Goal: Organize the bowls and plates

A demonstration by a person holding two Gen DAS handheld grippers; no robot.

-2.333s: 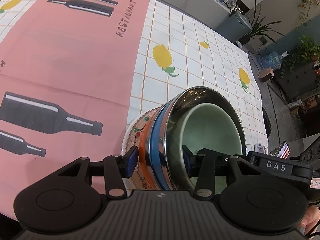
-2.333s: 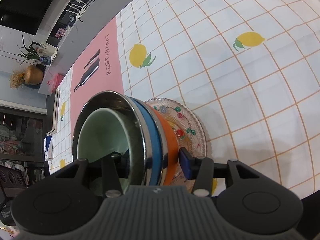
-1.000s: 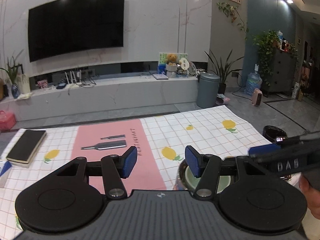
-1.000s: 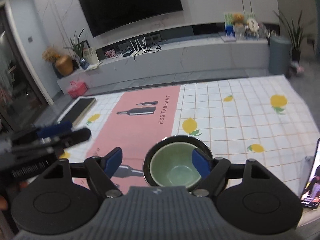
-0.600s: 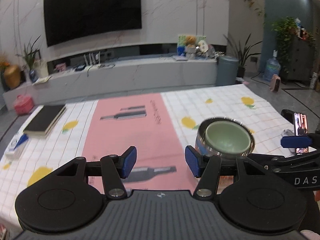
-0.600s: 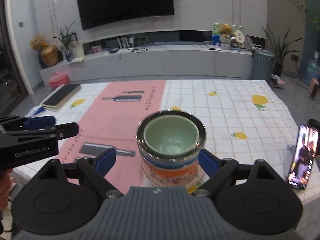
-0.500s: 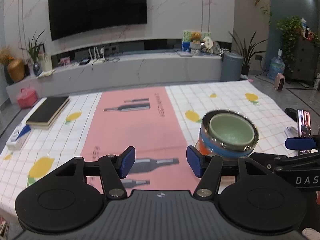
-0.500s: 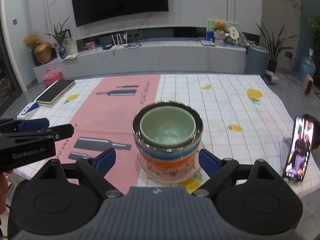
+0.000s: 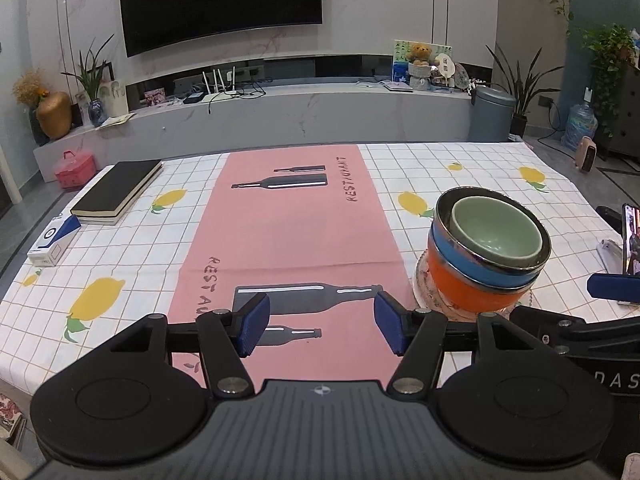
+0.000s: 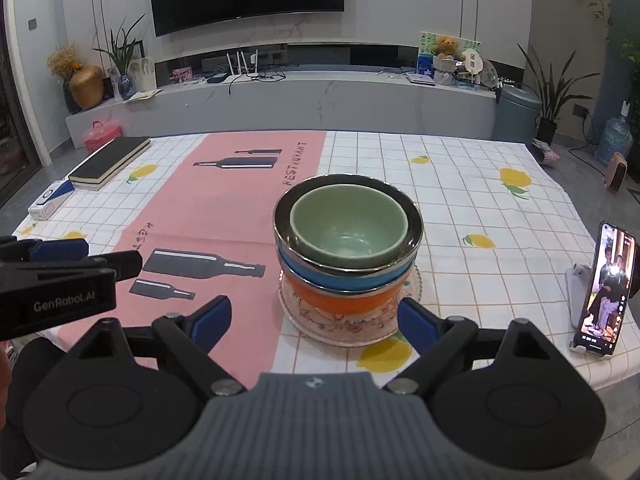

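Nested bowls stacked on a patterned glass plate (image 10: pixel 320 330), centre frame.
Pale green ceramic bowl (image 10: pixel 349 228) tops it; left gripper (image 9: pixel 322 330) and right gripper (image 10: pixel 314 322) jaws wide, holding nothing.

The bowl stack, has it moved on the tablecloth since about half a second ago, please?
No. In the right wrist view the bowl stack still sits on the plate just right of the pink strip, near the same lemon print.
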